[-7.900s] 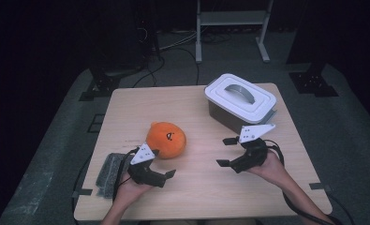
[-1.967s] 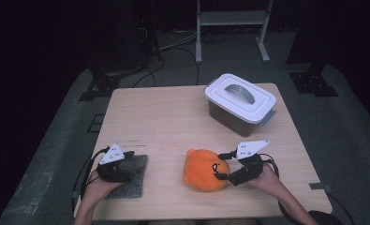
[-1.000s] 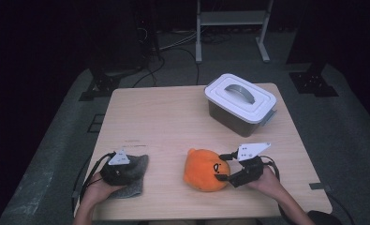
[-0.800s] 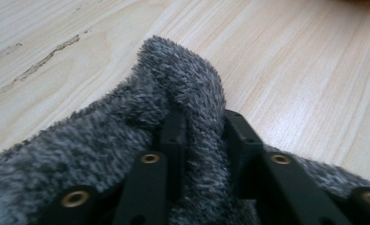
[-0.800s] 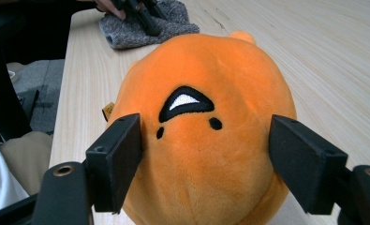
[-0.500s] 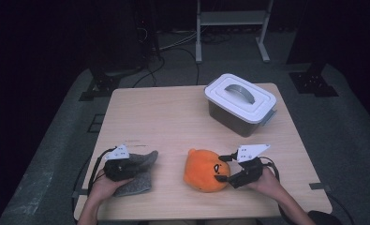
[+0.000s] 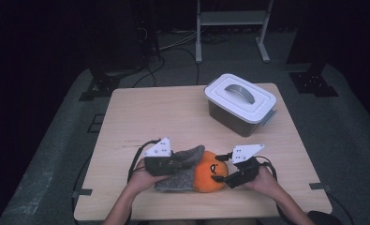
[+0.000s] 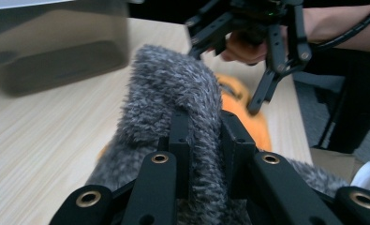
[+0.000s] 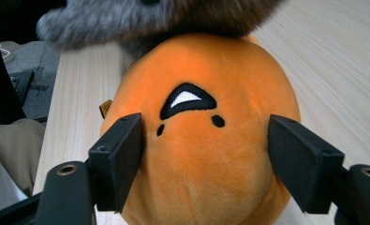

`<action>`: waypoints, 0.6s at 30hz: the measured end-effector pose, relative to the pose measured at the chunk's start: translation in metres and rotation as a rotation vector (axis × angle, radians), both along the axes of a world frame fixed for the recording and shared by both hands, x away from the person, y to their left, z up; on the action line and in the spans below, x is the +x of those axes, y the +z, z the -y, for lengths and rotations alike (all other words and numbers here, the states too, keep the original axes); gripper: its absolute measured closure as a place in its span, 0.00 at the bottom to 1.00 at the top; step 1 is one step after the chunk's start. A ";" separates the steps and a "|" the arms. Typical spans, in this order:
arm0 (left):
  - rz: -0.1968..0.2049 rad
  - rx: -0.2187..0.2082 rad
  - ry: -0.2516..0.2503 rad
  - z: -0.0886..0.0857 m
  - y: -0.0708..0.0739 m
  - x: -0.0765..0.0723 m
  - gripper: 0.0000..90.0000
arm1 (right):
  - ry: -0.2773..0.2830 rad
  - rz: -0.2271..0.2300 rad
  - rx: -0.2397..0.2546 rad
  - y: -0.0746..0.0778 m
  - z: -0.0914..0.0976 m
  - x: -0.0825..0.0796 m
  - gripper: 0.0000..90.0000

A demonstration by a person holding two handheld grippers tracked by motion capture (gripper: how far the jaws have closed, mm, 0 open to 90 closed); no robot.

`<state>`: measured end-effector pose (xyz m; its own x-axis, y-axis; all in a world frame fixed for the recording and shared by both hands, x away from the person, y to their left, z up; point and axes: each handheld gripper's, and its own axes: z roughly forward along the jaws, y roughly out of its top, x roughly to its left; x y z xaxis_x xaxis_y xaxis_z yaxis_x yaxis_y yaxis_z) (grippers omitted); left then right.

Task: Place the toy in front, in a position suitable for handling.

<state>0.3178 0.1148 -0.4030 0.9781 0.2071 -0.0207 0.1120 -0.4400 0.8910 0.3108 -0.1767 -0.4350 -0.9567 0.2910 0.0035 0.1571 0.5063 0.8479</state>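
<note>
An orange plush toy (image 7: pixel 210 176) with a stitched face lies near the table's front edge. My right gripper (image 7: pixel 224 171) is shut on it from the right; in the right gripper view its pads (image 9: pixel 119 154) press into both sides of the orange plush toy (image 9: pixel 196 93). My left gripper (image 7: pixel 189 161) is shut on a grey fuzzy cloth (image 7: pixel 180 177) that is lifted against the toy's left side and top. In the left gripper view the grey fuzzy cloth (image 8: pixel 173 79) is pinched between the jaws of my left gripper (image 8: pixel 203 122), with the orange plush toy (image 8: pixel 241 112) behind it.
A clear box with a white handled lid (image 7: pixel 240 103) stands at the back right of the wooden table (image 7: pixel 150 112). Cables trail from both grippers over the front edge. A metal stand and dark floor lie beyond the table.
My left gripper has closed on the grey cloth, lifted it and carried it right, up against the plush toy. The right gripper and the toy have stayed put.
</note>
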 end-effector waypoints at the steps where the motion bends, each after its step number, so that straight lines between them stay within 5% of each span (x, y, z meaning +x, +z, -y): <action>1: -0.001 0.014 -0.011 0.005 -0.003 0.000 0.86 | 0.000 0.000 0.000 0.000 0.000 0.000 0.30; 10: 0.019 0.076 -0.014 -0.005 -0.014 -0.007 0.86 | -0.008 -0.005 -0.009 -0.003 0.004 0.005 0.34; 18: -0.020 0.122 0.010 -0.020 -0.020 -0.004 0.86 | -0.021 -0.027 -0.001 -0.005 0.010 0.011 0.34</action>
<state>0.3143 0.1349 -0.4230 0.9757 0.2185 -0.0141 0.1338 -0.5438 0.8285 0.3214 -0.1871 -0.4396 -0.9499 0.3112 0.0291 0.1908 0.5036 0.8426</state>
